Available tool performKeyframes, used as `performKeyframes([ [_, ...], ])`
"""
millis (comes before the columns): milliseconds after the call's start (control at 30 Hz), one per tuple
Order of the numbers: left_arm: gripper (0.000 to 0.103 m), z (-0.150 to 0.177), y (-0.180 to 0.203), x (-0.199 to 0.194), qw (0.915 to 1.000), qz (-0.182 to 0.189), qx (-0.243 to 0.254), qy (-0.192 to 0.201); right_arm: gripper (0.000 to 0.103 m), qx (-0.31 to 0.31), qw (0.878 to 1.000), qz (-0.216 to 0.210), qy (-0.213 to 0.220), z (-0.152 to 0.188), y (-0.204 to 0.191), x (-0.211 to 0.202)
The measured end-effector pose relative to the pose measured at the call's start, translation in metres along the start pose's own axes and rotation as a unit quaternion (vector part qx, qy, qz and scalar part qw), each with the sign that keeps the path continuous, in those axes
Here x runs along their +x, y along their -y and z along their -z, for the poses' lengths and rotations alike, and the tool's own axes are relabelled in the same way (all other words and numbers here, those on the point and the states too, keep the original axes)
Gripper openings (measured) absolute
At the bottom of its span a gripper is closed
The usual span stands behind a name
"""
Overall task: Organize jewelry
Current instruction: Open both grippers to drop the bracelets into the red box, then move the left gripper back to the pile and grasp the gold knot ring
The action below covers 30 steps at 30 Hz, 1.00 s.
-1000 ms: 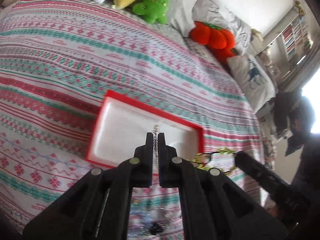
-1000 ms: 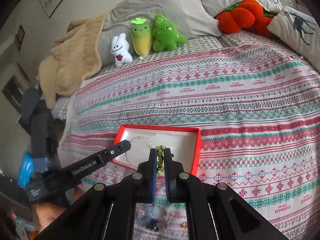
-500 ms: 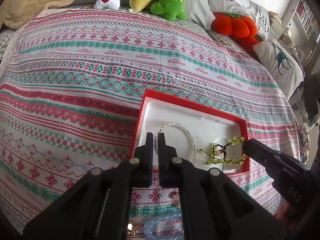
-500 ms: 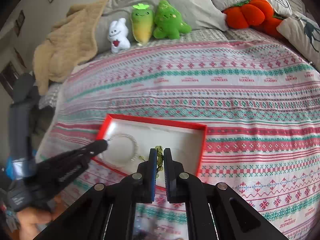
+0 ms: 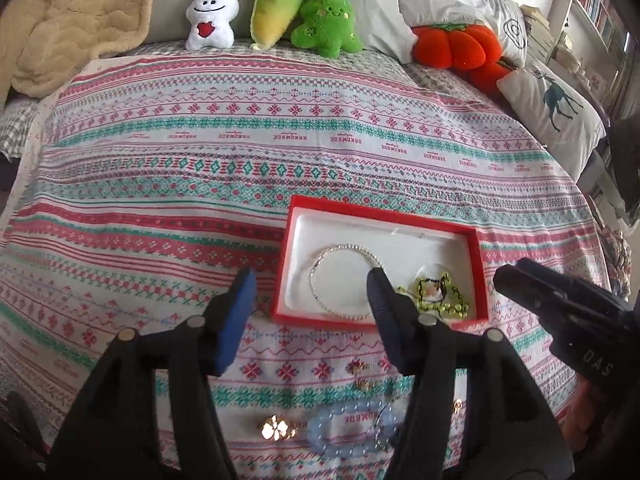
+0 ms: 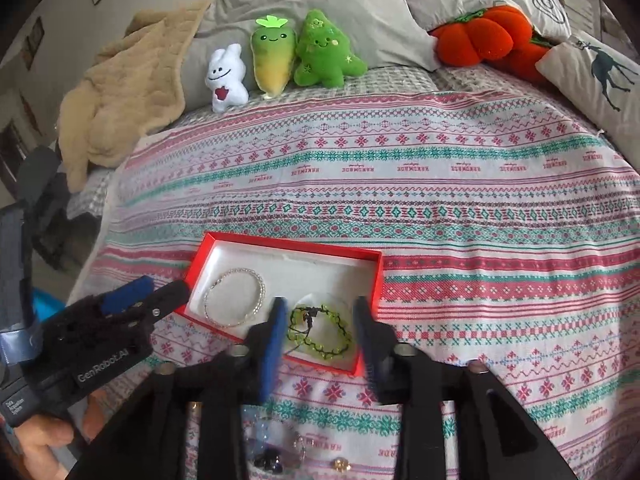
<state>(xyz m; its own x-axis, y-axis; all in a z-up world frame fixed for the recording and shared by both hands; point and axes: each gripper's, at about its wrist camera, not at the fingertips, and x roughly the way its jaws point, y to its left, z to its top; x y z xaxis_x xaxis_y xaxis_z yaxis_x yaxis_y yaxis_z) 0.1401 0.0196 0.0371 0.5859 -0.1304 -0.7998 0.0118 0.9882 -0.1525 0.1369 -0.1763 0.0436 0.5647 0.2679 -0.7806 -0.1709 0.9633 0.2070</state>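
While both jaws have just been opening, left gripper (image 5: 310,286) and right gripper (image 6: 320,318) stand apart, empty; silver bracelet (image 5: 346,280) and green bracelet (image 6: 320,332) lie inside red box (image 6: 290,244), open bedspread (image 5: 200,160) beyond.

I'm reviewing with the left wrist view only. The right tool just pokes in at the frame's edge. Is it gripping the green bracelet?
Observer: No. In the right wrist view the right tool has just been opening. Its jaws stand apart, and the green bracelet lies loose in the red box.
Operator: Is anything hidden behind my own tool's fingers?
Observer: Yes. A small dark piece lies on the bedspread, on the near side of the box. It is too blurred to name.
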Motion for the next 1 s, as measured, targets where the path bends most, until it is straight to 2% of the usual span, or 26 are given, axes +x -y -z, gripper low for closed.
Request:
performKeyframes([
  [33, 0.067, 0.002, -0.001, -0.004, 1.0000, -0.006, 0.002, -0.002, 0.066, 0.003, 1.000, 0.001, 0.005, 0.002, 0.001, -0.005],
  [133, 0.079, 0.010, -0.007, -0.011, 0.9996, -0.023, 0.009, -0.014, 0.066, -0.003, 1.000, 0.001, 0.007, 0.006, 0.001, -0.015],
  [167, 0.080, 0.014, -0.009, -0.012, 0.9994, -0.024, 0.012, -0.021, 0.066, -0.006, 1.000, 0.003, 0.005, 0.008, 0.001, -0.018],
  [433, 0.082, 0.046, -0.031, -0.011, 0.9970, -0.018, 0.002, -0.076, 0.074, -0.030, 0.999, 0.017, -0.027, 0.032, -0.002, -0.022],
  [567, 0.082, 0.063, -0.041, -0.008, 0.9947, -0.018, 0.002, -0.102, 0.075, -0.049, 0.996, 0.026, -0.065, 0.048, -0.006, -0.013],
  [767, 0.082, 0.088, -0.052, -0.001, 0.9900, -0.024, 0.013, -0.139, 0.075, -0.068, 0.992, 0.036, -0.099, 0.069, -0.007, -0.001],
  [900, 0.082, 0.101, -0.054, 0.002, 0.9882, -0.020, 0.029, -0.149, 0.075, -0.090, 0.990, 0.045, -0.103, 0.080, -0.008, 0.002],
  [1000, 0.082, 0.109, -0.051, 0.003, 0.9885, -0.010, 0.050, -0.142, 0.075, -0.115, 0.988, 0.039, -0.098, 0.089, -0.011, 0.003],
])
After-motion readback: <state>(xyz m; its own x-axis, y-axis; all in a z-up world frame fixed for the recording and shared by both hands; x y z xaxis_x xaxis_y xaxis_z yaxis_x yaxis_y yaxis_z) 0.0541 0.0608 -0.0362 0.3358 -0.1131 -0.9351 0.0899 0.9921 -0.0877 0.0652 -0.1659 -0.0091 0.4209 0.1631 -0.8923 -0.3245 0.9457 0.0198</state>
